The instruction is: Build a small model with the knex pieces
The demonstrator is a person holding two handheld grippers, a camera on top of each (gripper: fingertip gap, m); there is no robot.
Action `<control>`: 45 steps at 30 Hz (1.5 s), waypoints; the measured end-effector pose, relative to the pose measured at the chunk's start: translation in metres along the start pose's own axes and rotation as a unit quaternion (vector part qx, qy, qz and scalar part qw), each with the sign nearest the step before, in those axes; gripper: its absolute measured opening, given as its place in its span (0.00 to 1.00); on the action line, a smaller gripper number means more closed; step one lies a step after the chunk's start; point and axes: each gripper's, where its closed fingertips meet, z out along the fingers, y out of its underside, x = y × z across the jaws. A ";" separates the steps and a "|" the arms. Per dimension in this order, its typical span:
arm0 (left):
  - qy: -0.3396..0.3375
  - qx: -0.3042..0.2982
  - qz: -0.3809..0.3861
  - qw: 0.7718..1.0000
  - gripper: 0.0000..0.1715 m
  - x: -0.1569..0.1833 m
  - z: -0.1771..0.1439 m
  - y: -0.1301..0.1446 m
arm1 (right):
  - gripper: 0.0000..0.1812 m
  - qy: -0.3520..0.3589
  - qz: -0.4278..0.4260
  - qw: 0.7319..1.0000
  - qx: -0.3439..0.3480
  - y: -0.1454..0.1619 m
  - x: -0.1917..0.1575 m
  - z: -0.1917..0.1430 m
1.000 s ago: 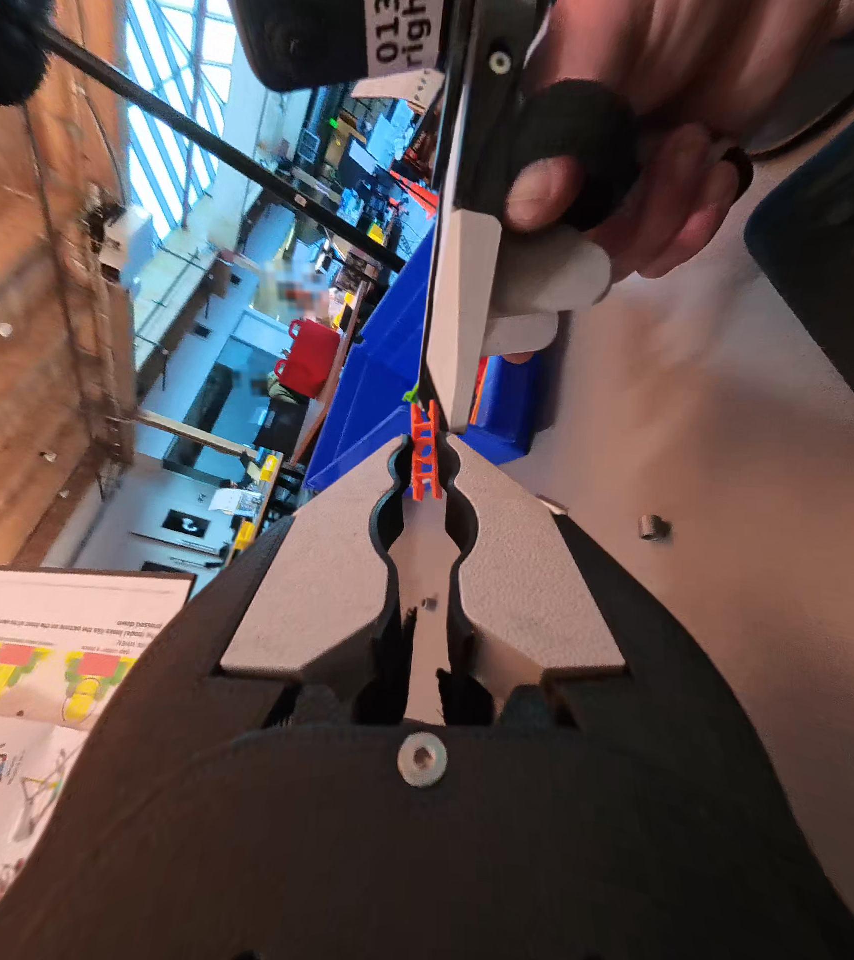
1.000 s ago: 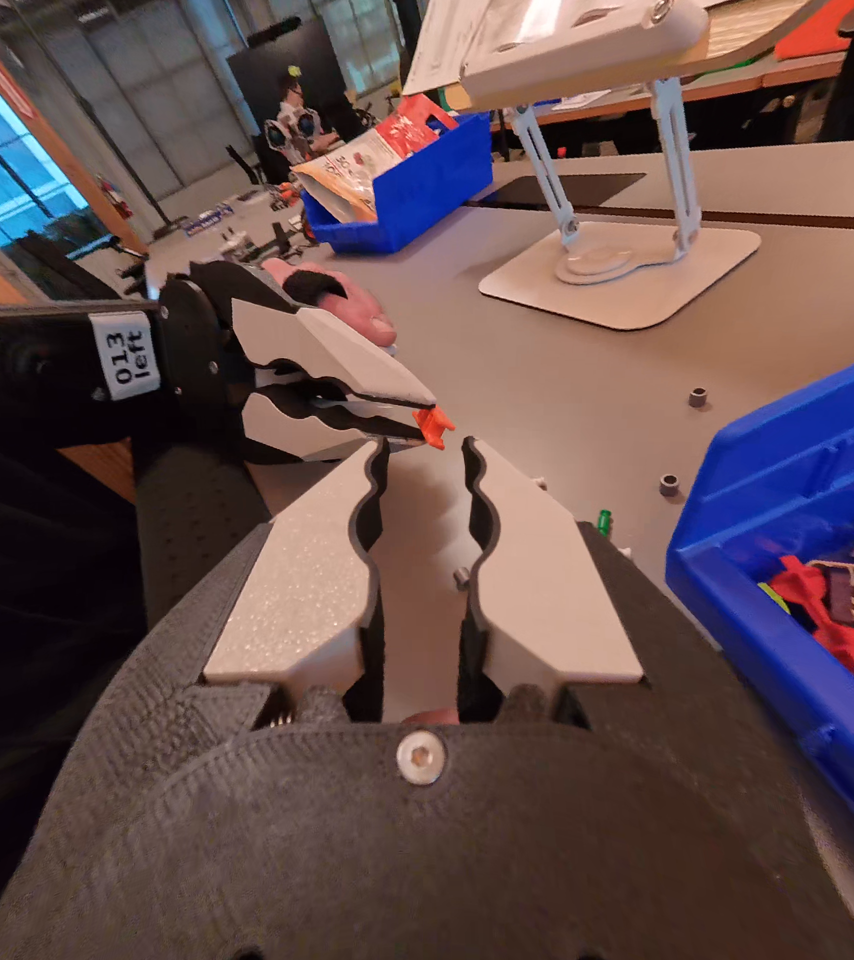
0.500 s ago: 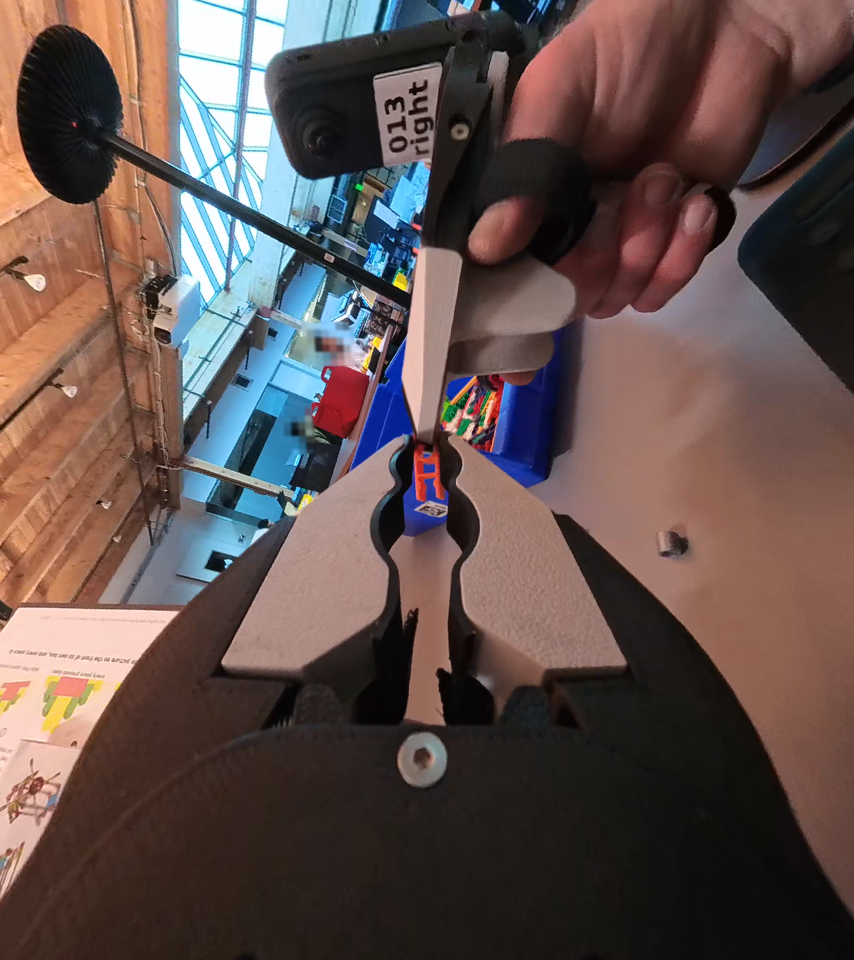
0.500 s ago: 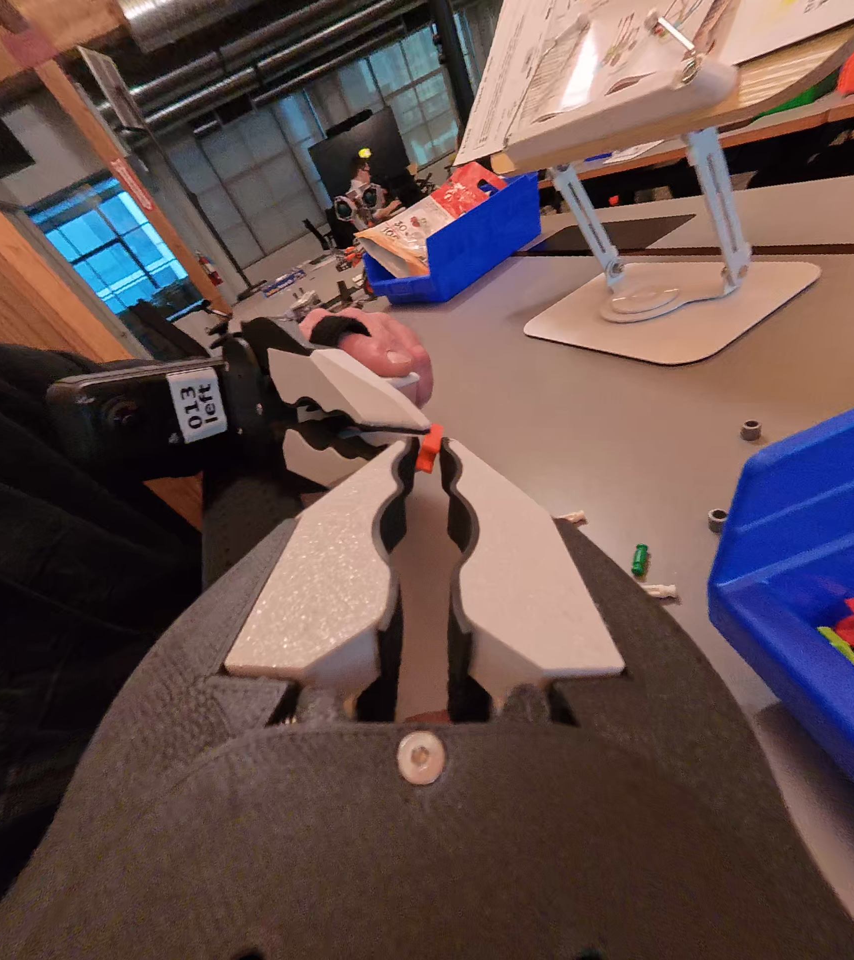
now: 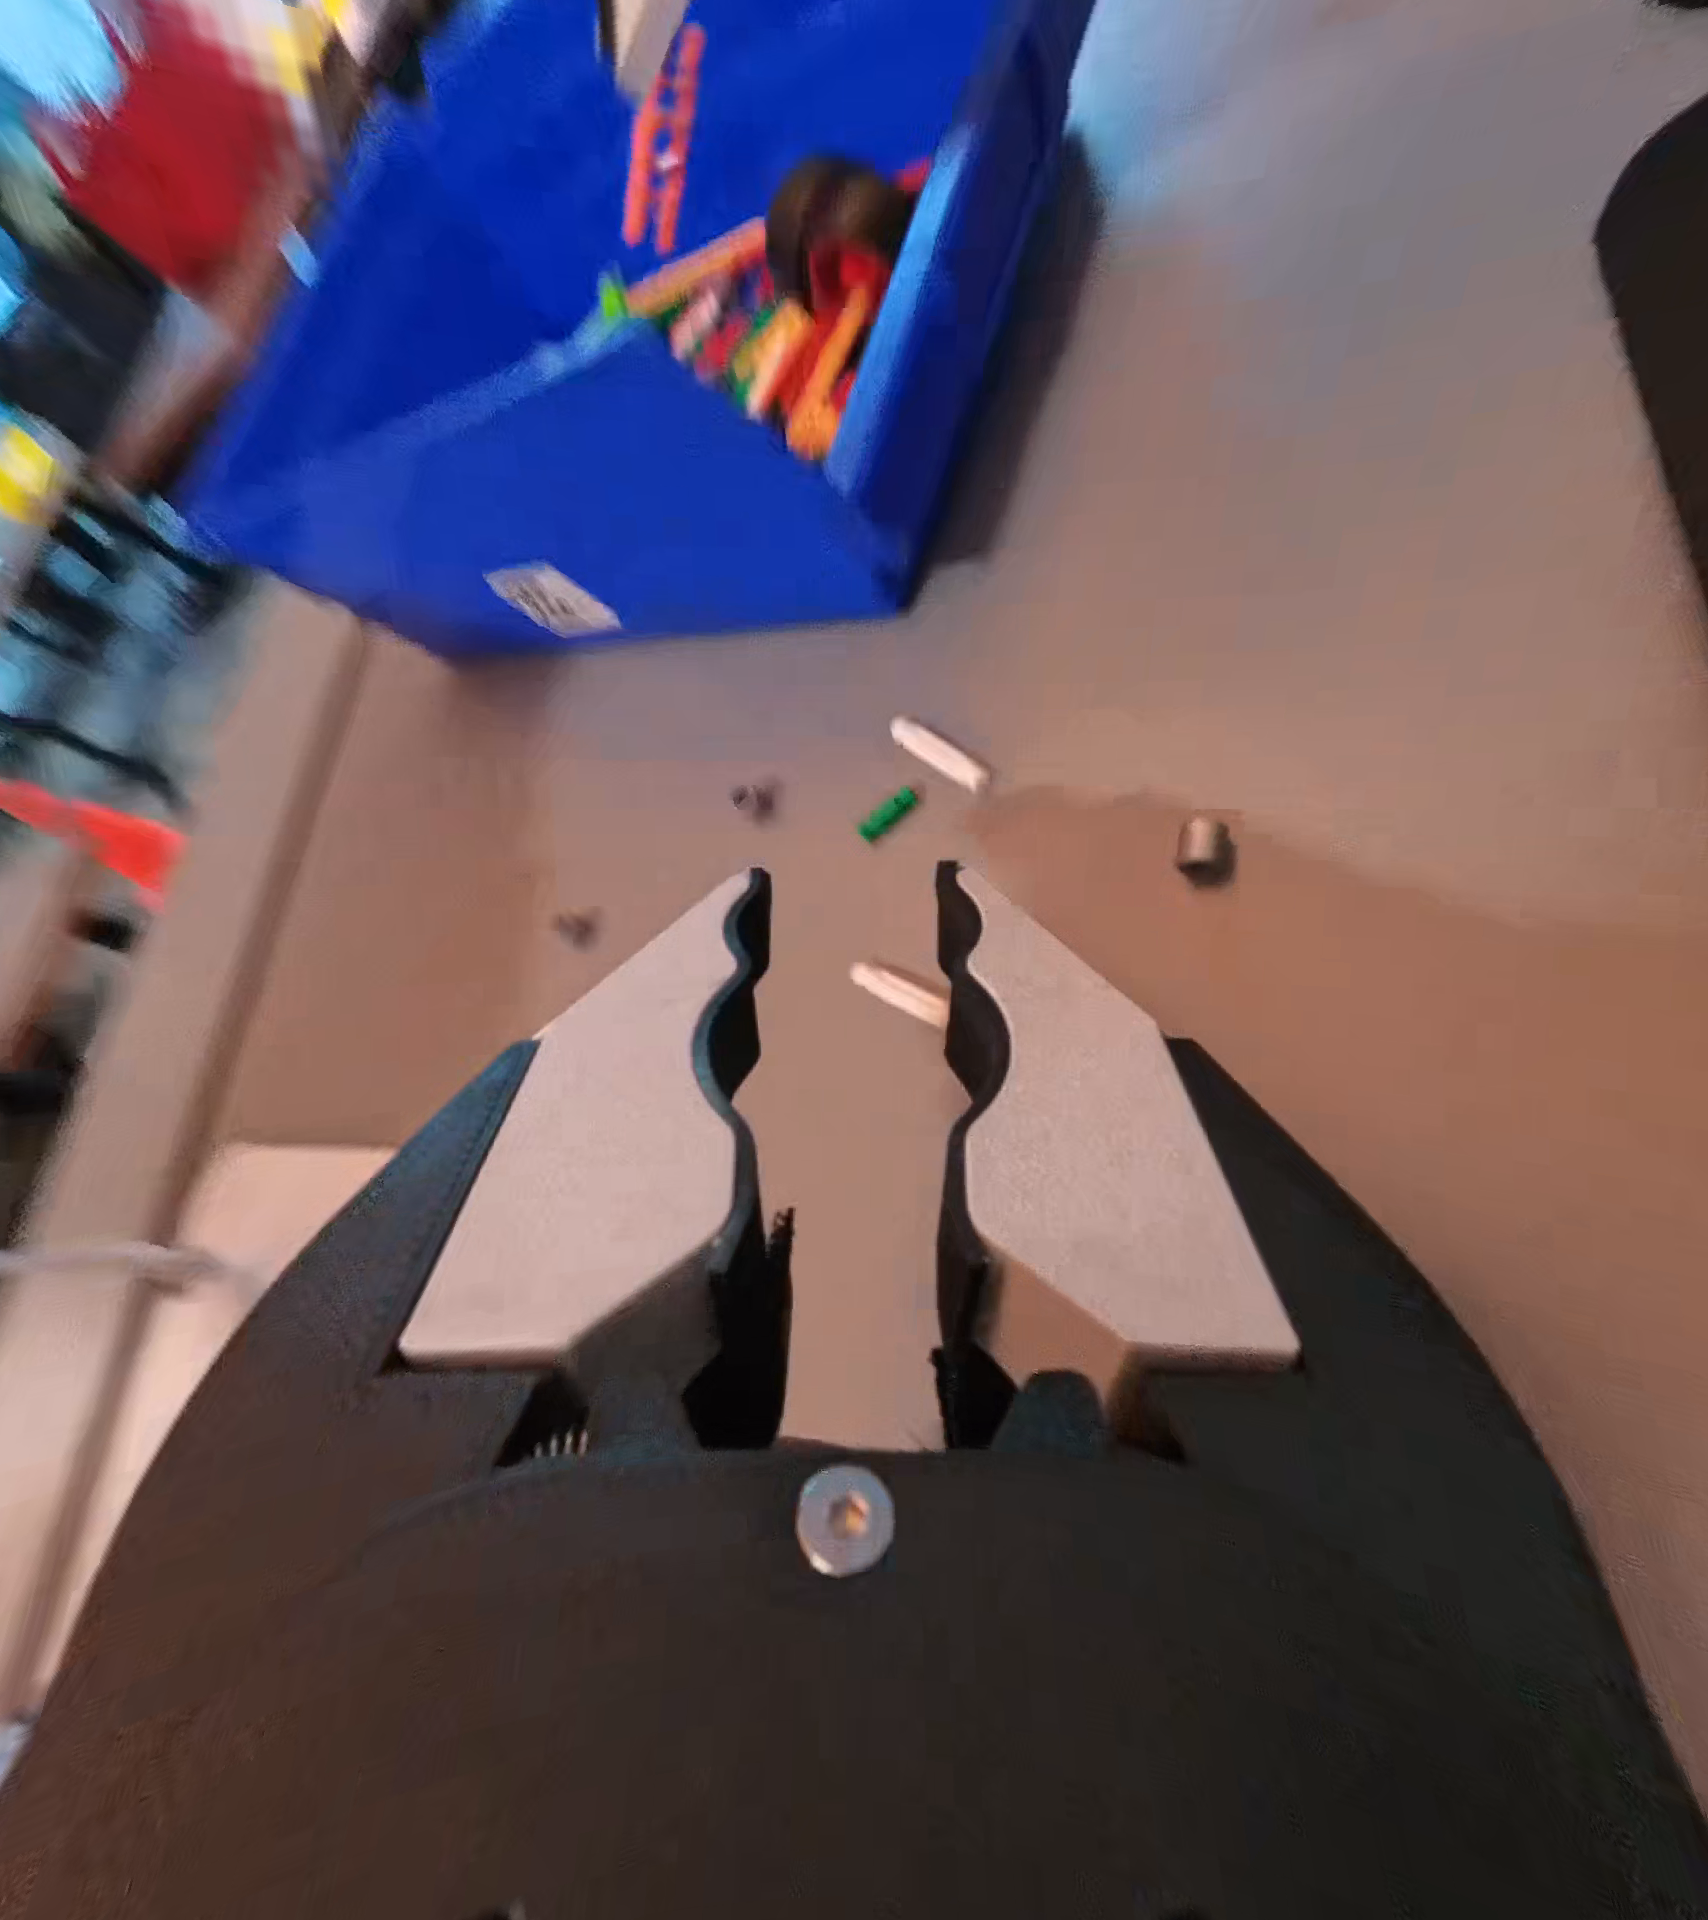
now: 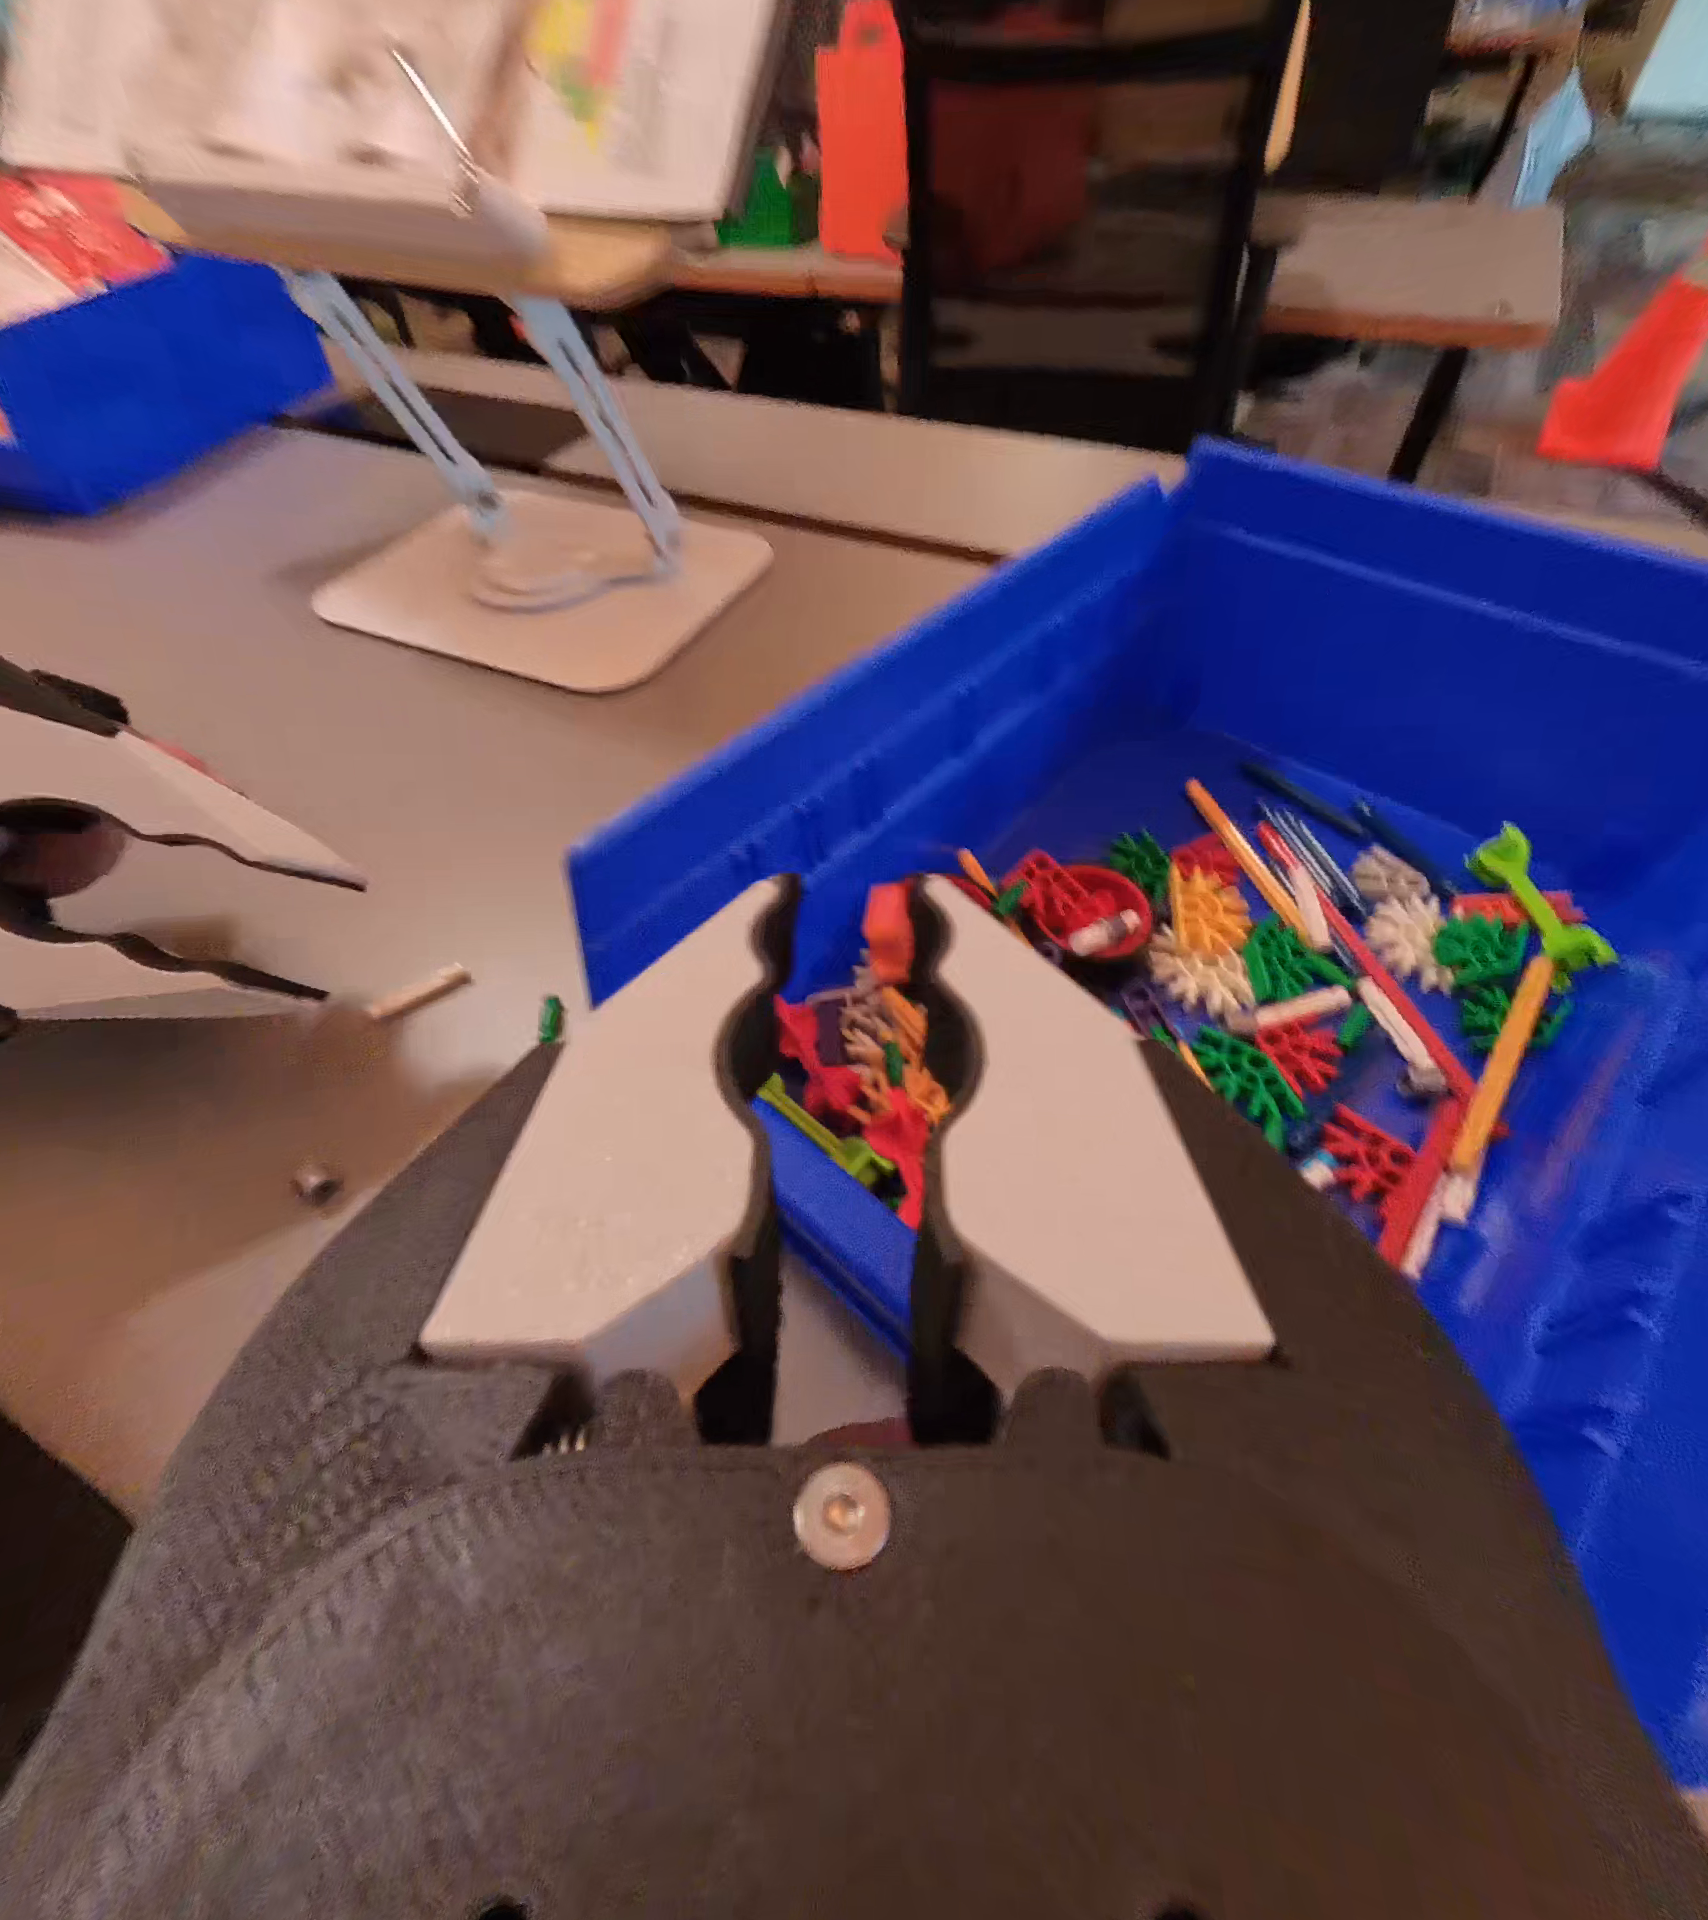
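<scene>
My right gripper (image 6: 860, 888) is shut on a small orange ladder-shaped connector piece (image 6: 886, 928) and holds it above the near corner of the blue bin (image 6: 933, 717) of coloured construction-toy parts. In the left wrist view the orange piece (image 5: 661, 156) hangs over the bin (image 5: 621, 499) from a right finger. My left gripper (image 5: 852, 878) is open and empty, low over the table (image 5: 1297, 623), with a white rod (image 5: 897, 992) between its fingers. It also shows open in the right wrist view (image 6: 343, 940).
Loose on the table lie another white rod (image 5: 938, 753), a green peg (image 5: 886, 814) and a grey spacer (image 5: 1201, 847). A white book stand (image 6: 543, 603) with an open booklet and a second blue bin (image 6: 133, 384) stand farther back. The frames are blurred. There is about 15 centimetres between the tips of the two grippers.
My left gripper has opened and let go of the orange piece, then swung down toward the table. My right gripper has shut on the piece and carried it over the blue bin.
</scene>
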 end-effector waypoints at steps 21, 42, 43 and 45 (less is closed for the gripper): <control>0.019 -0.069 -0.078 0.994 0.02 0.008 0.020 0.035 | 0.17 -0.039 -0.073 0.996 0.011 -0.007 -0.064 -0.012; -0.164 0.173 0.200 0.950 0.02 -0.005 -0.049 -0.079 | 0.04 -0.307 0.051 0.948 0.065 -0.007 -0.169 -0.003; -0.167 0.175 0.201 0.949 0.02 -0.005 -0.049 -0.079 | 0.02 -0.307 0.050 0.948 0.067 -0.008 -0.169 -0.003; -0.165 0.173 0.200 0.950 0.02 -0.005 -0.047 -0.078 | 0.02 -0.296 0.035 0.952 0.067 -0.007 -0.168 -0.002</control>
